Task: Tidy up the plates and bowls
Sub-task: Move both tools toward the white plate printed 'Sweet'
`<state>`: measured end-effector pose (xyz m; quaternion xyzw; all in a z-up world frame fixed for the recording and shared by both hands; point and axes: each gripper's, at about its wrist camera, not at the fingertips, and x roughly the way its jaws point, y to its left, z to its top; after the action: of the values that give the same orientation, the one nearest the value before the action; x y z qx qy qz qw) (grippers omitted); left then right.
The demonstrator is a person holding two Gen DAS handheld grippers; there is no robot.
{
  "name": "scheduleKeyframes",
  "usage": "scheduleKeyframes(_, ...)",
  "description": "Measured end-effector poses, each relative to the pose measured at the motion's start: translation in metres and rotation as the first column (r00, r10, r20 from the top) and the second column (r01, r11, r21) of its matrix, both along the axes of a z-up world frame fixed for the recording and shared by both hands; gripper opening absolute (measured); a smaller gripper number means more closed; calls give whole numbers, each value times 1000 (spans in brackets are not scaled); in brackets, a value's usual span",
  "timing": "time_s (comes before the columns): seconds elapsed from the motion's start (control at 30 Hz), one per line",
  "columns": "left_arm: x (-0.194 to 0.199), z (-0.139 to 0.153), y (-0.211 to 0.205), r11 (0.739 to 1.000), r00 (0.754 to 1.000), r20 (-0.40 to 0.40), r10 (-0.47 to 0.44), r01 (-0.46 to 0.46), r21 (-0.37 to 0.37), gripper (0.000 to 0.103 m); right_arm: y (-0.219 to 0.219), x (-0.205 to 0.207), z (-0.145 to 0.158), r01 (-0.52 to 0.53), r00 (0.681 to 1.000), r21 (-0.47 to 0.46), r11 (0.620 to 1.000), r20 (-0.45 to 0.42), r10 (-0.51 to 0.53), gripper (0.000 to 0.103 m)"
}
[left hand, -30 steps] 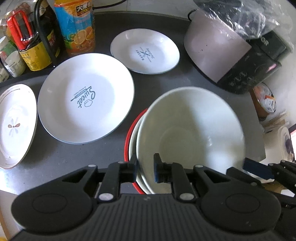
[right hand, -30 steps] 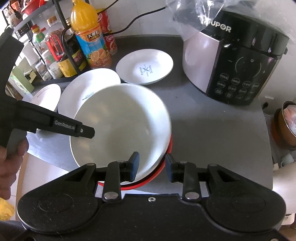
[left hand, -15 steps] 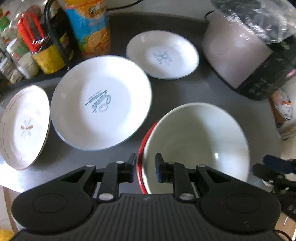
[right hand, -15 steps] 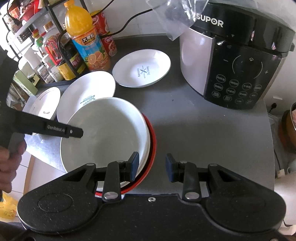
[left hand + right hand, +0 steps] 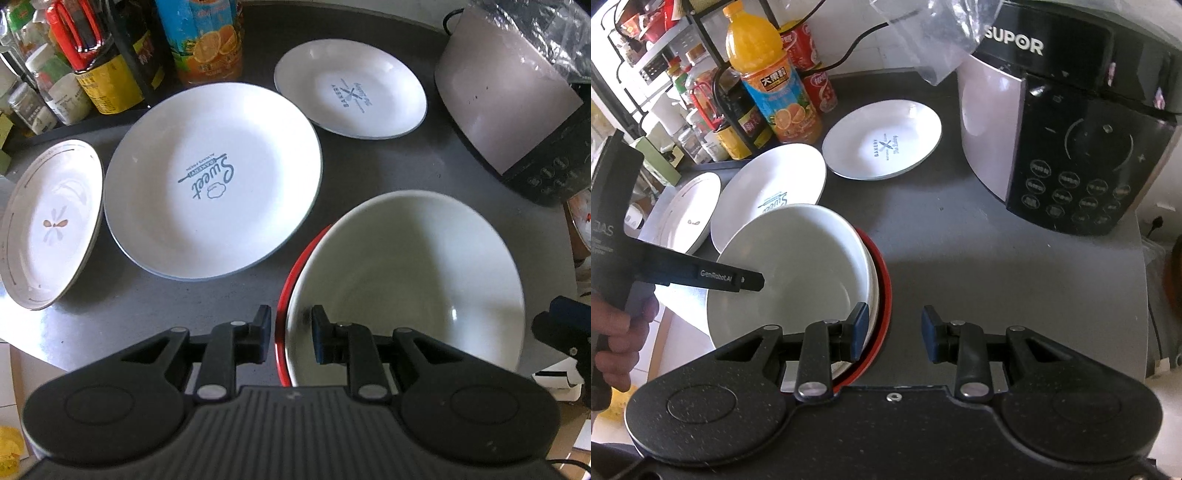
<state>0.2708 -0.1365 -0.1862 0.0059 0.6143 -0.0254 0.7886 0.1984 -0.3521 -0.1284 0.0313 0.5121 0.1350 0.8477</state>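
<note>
A white bowl (image 5: 406, 266) sits nested in a stack whose lowest bowl has a red rim (image 5: 295, 266). My left gripper (image 5: 291, 332) straddles the stack's near rim, one finger outside and one inside, with gaps at both pads. In the right wrist view the same white bowl (image 5: 798, 266) lies left of centre, and the left gripper's fingers (image 5: 746, 280) reach over it. My right gripper (image 5: 894, 332) stands open over bare counter, just right of the red rim (image 5: 884, 295). Beyond lie a large plate (image 5: 214, 177), a small plate (image 5: 351, 88) and a flower-marked plate (image 5: 51, 225).
A rice cooker (image 5: 1071, 147) stands at the back right on the dark counter (image 5: 960, 240). An orange juice bottle (image 5: 772, 85), cans and sauce bottles line the back left. A person's hand (image 5: 617, 332) holds the left gripper's handle. The counter's edge runs along the near left.
The white bowl, held tilted in my left gripper a second ago, now sits level in the stack, and the left jaws have loosened. My right gripper slid right, off the stack's rim.
</note>
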Motion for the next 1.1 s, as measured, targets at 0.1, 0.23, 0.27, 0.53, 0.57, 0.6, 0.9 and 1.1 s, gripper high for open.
scheduleKeyframes(0.1, 0, 5, 0, 1000, 1000, 3, -2, 2, -14, 21, 0, 2, 3, 1, 1000, 7, 1000, 10, -1, 32)
scheduleKeyframes(0.23, 2, 12, 4, 999, 1000, 14, -18, 18, -41, 21, 2, 4, 6, 26, 999, 20, 999, 25, -27, 32)
scheduleKeyframes(0.27, 2, 15, 6, 998, 1000, 18, -17, 18, -52, 21, 3, 4, 7, 33, 999, 22, 999, 29, -33, 32)
scheduleKeyframes(0.53, 11, 39, 24, 988, 997, 57, -47, 55, -142, 21, 19, 7, 14, 115, 991, 41, 993, 62, -117, 32)
scheduleKeyframes(0.57, 13, 42, 27, 987, 997, 65, -51, 60, -152, 21, 22, 8, 15, 126, 989, 44, 991, 67, -129, 32)
scheduleKeyframes(0.6, 16, 44, 31, 984, 995, 73, -61, 72, -162, 22, 27, 9, 17, 138, 987, 45, 989, 71, -141, 33)
scheduleKeyframes(0.9, 40, 53, 83, 982, 990, 113, -90, 107, -155, 24, 74, 27, 25, 201, 973, 46, 978, 104, -205, 39)
scheduleKeyframes(1.1, 58, 51, 116, 986, 988, 131, -87, 105, -133, 24, 96, 42, 24, 224, 968, 58, 973, 100, -229, 39)
